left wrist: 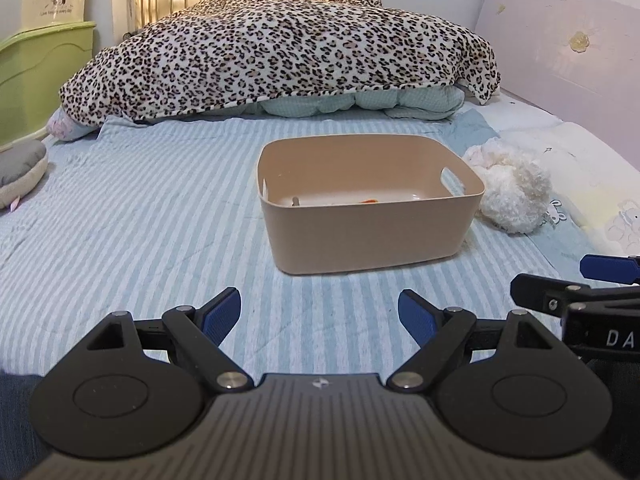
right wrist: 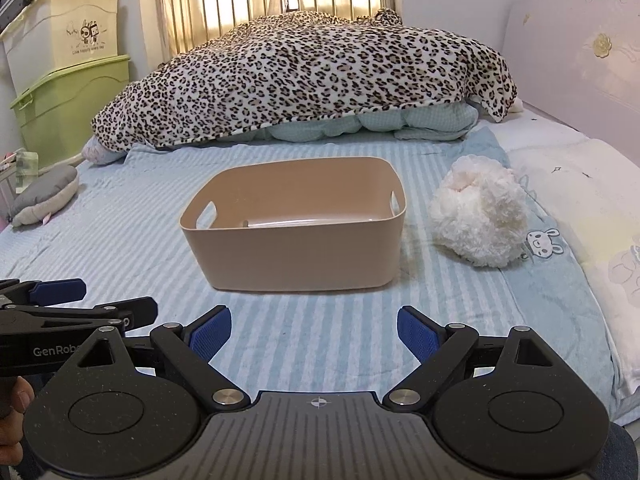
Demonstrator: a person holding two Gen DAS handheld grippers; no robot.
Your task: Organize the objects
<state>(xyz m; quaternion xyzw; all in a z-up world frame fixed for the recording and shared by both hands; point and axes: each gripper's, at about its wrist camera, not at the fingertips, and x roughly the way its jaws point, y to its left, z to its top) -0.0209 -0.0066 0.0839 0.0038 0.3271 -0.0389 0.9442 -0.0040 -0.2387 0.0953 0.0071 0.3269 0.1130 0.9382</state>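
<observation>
A tan plastic bin [left wrist: 372,236] [right wrist: 294,254] stands on the blue striped bed sheet [left wrist: 140,232] [right wrist: 120,224], ahead of both grippers. Small items lie on its floor, one of them orange [left wrist: 370,201]; most of the inside is hidden by its wall. A fluffy white plush [left wrist: 510,190] [right wrist: 478,220] lies just right of the bin. My left gripper [left wrist: 320,314] is open and empty, low over the sheet, short of the bin. My right gripper [right wrist: 314,332] is open and empty, beside the left one. Each gripper shows at the edge of the other's view.
A leopard-print blanket [left wrist: 280,48] [right wrist: 304,76] is heaped over bedding at the far end. A grey cushion [left wrist: 20,168] [right wrist: 44,194] lies at the left edge. Green and cream storage boxes [right wrist: 68,80] stand at the left. A pink headboard [right wrist: 580,60] and a white pillow [right wrist: 572,184] are at the right.
</observation>
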